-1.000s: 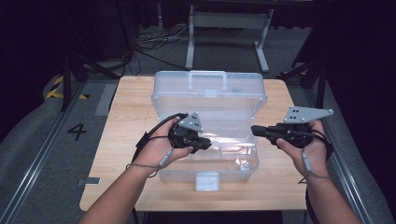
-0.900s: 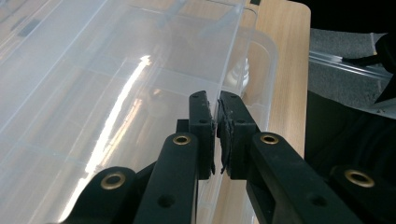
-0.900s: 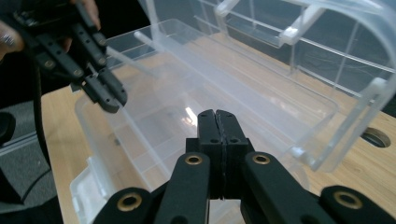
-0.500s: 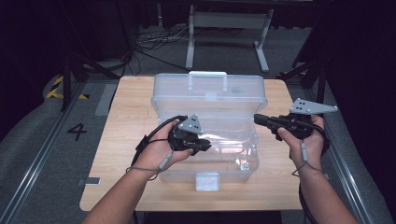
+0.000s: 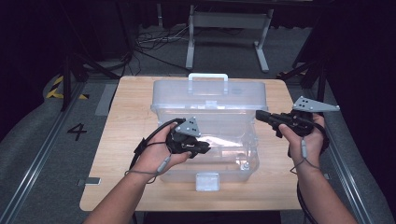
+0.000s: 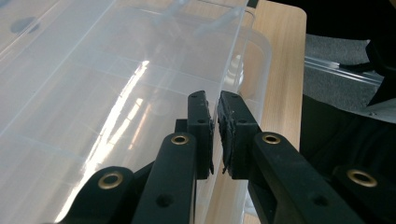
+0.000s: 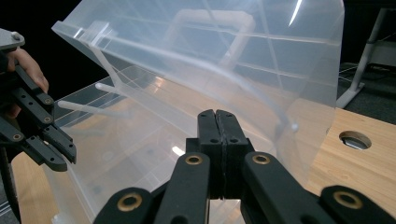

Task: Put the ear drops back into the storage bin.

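Note:
A clear plastic box (image 5: 233,169) stands on the wooden table (image 5: 126,126), its lid (image 5: 210,99) raised at the back with a white handle (image 5: 208,76) on top. My left gripper (image 5: 206,149) reaches over the front of the box. In the left gripper view its jaws (image 6: 215,100) straddle the thin front wall (image 6: 233,51), pads closed on it. My right gripper (image 5: 258,114) sits by the lid's right edge, shut and empty. In the right gripper view its closed tips (image 7: 215,116) point at the tilted lid (image 7: 243,60); whether they touch it I cannot tell.
A clear latch tab (image 5: 207,181) sticks out from the box's front onto the table. A round hole (image 7: 355,140) pierces the tabletop to the right of the box. Metal frame legs (image 5: 224,42) stand on the floor behind the table, rails run along both sides.
My right gripper has moved away from me and slightly left, up to the lid's right edge. The left gripper and the box have stayed put.

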The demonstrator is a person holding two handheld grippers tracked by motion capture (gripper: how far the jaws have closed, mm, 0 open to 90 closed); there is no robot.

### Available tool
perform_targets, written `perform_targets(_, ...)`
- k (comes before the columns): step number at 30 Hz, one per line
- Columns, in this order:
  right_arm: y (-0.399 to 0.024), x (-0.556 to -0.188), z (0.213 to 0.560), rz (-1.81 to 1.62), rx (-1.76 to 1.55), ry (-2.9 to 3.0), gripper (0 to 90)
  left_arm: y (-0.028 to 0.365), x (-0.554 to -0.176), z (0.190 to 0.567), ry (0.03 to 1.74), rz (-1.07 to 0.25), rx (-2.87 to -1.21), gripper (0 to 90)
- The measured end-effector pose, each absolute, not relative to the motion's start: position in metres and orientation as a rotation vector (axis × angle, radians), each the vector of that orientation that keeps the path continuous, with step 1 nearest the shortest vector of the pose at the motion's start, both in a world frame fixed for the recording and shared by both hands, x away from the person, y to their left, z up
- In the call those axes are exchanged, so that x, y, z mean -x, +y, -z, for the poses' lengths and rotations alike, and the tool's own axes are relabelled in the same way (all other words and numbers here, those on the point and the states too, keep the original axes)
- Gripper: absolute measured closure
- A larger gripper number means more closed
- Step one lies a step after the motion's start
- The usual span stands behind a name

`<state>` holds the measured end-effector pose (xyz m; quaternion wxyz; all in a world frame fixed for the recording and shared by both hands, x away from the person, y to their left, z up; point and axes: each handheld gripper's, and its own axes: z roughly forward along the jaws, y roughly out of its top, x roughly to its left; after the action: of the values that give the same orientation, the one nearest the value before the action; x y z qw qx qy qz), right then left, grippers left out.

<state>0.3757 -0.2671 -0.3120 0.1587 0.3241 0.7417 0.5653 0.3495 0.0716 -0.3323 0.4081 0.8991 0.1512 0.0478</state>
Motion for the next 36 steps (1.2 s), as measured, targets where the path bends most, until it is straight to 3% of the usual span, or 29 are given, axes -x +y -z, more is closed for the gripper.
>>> perform_targets(15, -0.265, -0.374, 0.314, -1.597, -0.914, 2.14, 90.0, 0.091, -0.346, 0.318, 0.411, -0.139, -2.16, 82.7)
perform_targets(36, -0.269, -0.363, 0.315, -1.565, -0.878, 2.164, 90.0, 0.15, -0.342, 0.308, 0.607, -0.216, -2.022, 86.7)
